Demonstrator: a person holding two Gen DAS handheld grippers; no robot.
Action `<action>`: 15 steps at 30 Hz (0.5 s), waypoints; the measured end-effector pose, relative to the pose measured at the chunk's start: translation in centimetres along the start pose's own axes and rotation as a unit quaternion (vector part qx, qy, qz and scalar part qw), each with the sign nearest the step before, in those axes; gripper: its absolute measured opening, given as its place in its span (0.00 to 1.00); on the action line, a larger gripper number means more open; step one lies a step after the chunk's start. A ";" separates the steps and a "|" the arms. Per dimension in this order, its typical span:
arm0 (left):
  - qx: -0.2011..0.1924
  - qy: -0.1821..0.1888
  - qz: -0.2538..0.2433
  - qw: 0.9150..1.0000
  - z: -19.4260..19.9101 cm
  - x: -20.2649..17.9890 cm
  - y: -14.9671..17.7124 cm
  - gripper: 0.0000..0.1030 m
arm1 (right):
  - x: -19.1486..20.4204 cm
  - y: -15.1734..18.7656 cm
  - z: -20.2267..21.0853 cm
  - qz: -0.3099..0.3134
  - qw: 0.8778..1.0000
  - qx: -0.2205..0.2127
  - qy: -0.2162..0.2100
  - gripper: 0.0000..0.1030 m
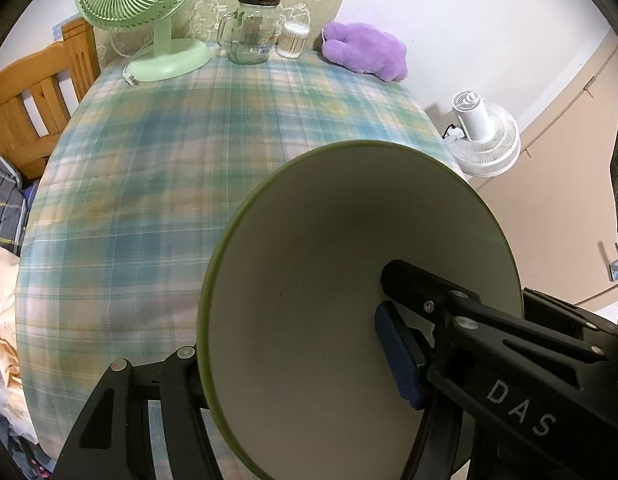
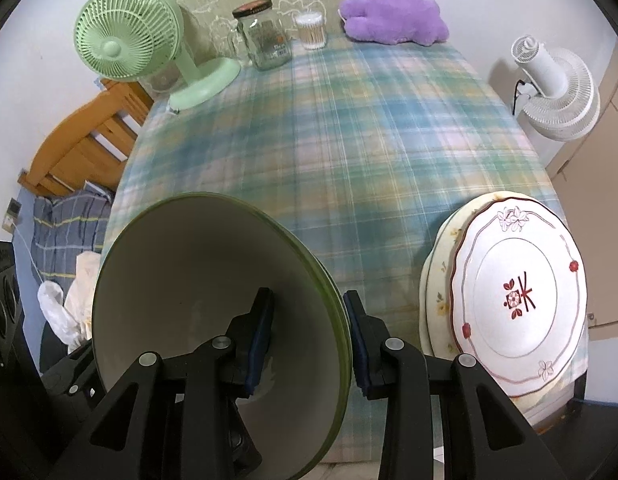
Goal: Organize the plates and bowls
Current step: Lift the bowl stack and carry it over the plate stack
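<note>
The green-rimmed bowl [image 2: 213,320], low centre in both views, is clamped at opposite rims by the left gripper [image 1: 293,360] and right gripper [image 2: 309,340]; it should be carried level, clear of the stacked plates [image 2: 509,300] at lower right.

Home bedroom, clearly. Plaid cloth covers worktop [image 2: 349,128]; green desk fan [image 2: 125,40], glass jar [image 2: 265,36], cotton-swab tub [image 2: 311,30], purple plush toy [image 2: 393,18] line far edge. Wooden bed frame [image 1: 29,96] at left, striped bedding [image 2: 65,232] below. White fan [image 2: 557,92] at right.
</note>
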State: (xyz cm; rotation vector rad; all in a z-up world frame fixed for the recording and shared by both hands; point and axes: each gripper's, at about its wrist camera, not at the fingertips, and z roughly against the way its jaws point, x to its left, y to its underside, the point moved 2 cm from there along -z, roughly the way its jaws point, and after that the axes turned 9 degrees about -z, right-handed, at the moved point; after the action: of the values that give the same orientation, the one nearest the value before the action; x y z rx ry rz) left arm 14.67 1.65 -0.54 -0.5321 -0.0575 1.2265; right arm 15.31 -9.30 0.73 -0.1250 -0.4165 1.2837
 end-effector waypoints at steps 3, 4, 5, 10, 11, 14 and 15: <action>-0.002 0.001 -0.010 1.000 0.1 -0.3 -0.2 0.65 | -0.1 0.2 0.5 -0.008 1.000 -0.005 0.002 0.37; -0.003 0.000 -0.012 1.000 0.1 -0.4 -0.2 0.65 | -0.2 0.2 0.6 -0.010 1.000 -0.008 0.001 0.37; -0.005 -0.001 -0.014 1.000 0.2 -0.5 -0.3 0.65 | -0.3 0.2 0.7 -0.011 1.000 -0.010 0.000 0.37; -0.011 -0.009 -0.021 1.000 0.2 -1.4 -0.4 0.65 | -1.0 0.1 1.1 -0.013 1.000 -0.018 -0.007 0.37; -0.012 -0.013 -0.021 1.000 0.1 -1.6 -0.5 0.65 | -1.2 0.0 1.2 -0.012 1.000 -0.019 -0.010 0.37; -0.016 -0.020 -0.016 1.000 0.0 -2.5 -0.6 0.65 | -1.9 -0.3 1.3 -0.006 1.000 -0.020 -0.017 0.37; -0.016 -0.022 -0.015 1.000 -0.1 -2.8 -0.7 0.65 | -2.1 -0.4 1.5 -0.004 1.000 -0.021 -0.020 0.37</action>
State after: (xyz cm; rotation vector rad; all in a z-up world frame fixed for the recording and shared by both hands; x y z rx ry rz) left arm 14.32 -1.08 0.33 -0.5290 -0.1224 1.2089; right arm 14.67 -11.64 1.69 -0.1328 -0.4767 1.2715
